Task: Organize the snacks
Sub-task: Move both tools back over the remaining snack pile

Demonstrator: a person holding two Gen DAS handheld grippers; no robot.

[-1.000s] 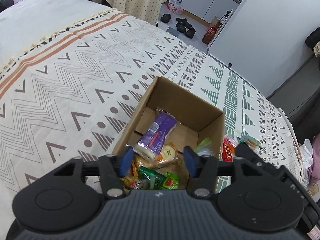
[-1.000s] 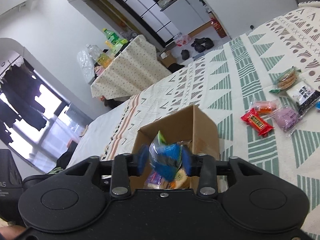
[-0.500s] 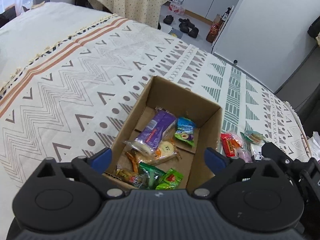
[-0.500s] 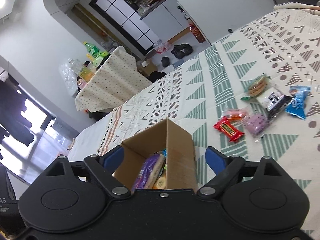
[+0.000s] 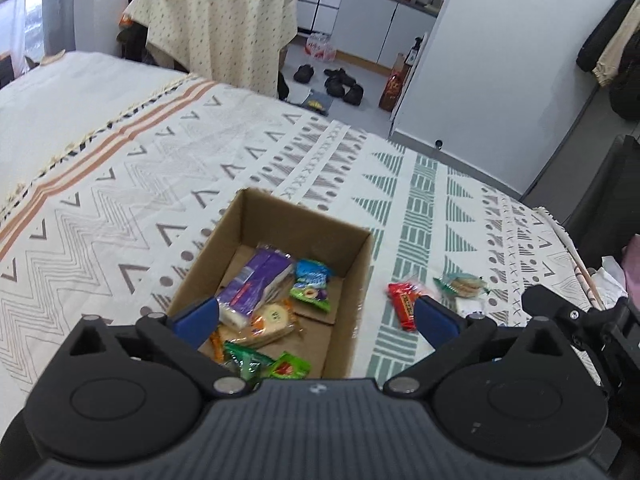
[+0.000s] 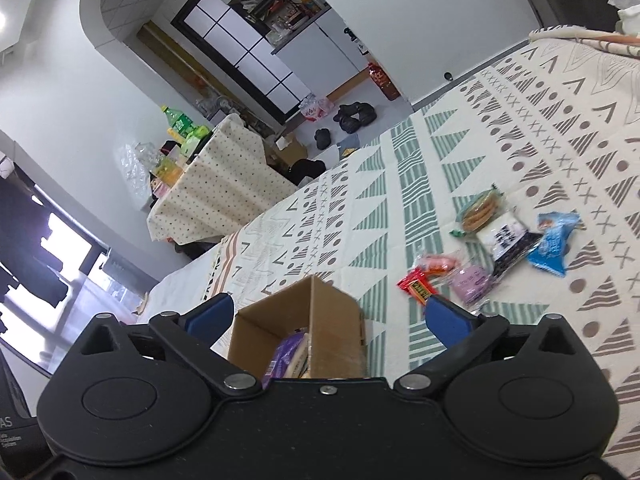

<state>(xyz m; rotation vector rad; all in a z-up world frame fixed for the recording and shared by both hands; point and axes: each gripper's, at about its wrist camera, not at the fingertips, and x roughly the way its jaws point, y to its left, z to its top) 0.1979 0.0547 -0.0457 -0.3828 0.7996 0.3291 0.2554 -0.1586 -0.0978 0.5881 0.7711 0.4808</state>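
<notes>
Now left gripper [image 5: 316, 316] wide, empty; right gripper [image 6: 326, 314] opening, empty; box [image 5: 362, 280] part-filled; loose snacks [image 6: 480, 248] beside it on bedspread; risk: crowded packets, pinching two together.

Only "AS" reads clearly — white letters on a dark object [image 6: 10, 426] at the right-wrist view's edge.

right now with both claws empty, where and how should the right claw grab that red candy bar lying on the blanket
Grip the red candy bar across its short width, near the middle, coming down from above. It lies flat on the blanket, long and narrow, so the long edges give the fingers parallel faces. Turn the right claw so its jaws straddle the bar crosswise. The pink packet touches its far end, so probably stay off that end.
</notes>
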